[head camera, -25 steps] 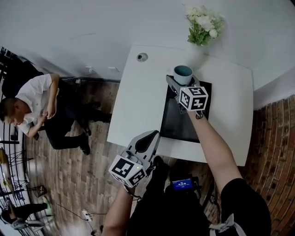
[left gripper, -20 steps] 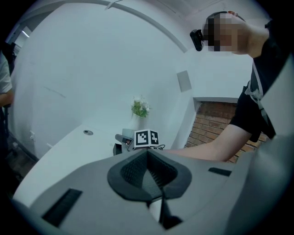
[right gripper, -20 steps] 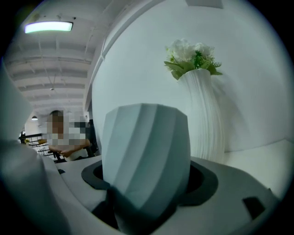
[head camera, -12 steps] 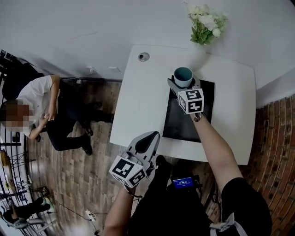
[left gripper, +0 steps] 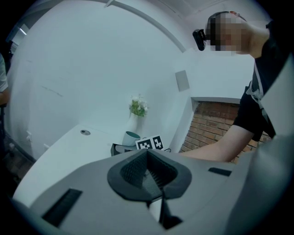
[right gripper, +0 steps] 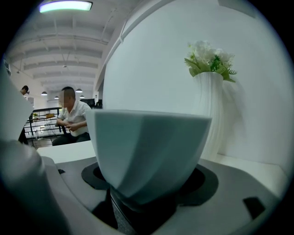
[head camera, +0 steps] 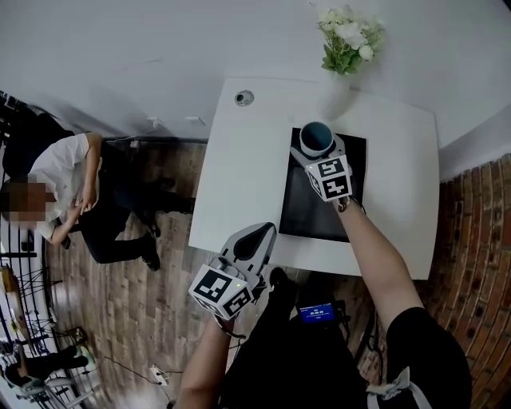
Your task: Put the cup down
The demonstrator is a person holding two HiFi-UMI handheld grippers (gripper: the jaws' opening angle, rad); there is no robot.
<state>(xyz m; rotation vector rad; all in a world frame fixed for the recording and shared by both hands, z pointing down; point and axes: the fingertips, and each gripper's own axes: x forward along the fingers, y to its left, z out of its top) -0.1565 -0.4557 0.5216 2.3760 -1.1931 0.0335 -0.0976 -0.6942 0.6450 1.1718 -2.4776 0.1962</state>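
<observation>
The cup [head camera: 317, 137], clamped upright in the right gripper [head camera: 318, 151], had sunk slightly toward the black mat [head camera: 307, 212] at upper right, so release looked near, while the left gripper [head camera: 257, 236], jaws together and empty, hung at lower centre.

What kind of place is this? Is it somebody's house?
Probably an office or a studio, not a house: a white table with a vase of flowers, a brick wall, and a person sitting by a railing under ceiling lights.
</observation>
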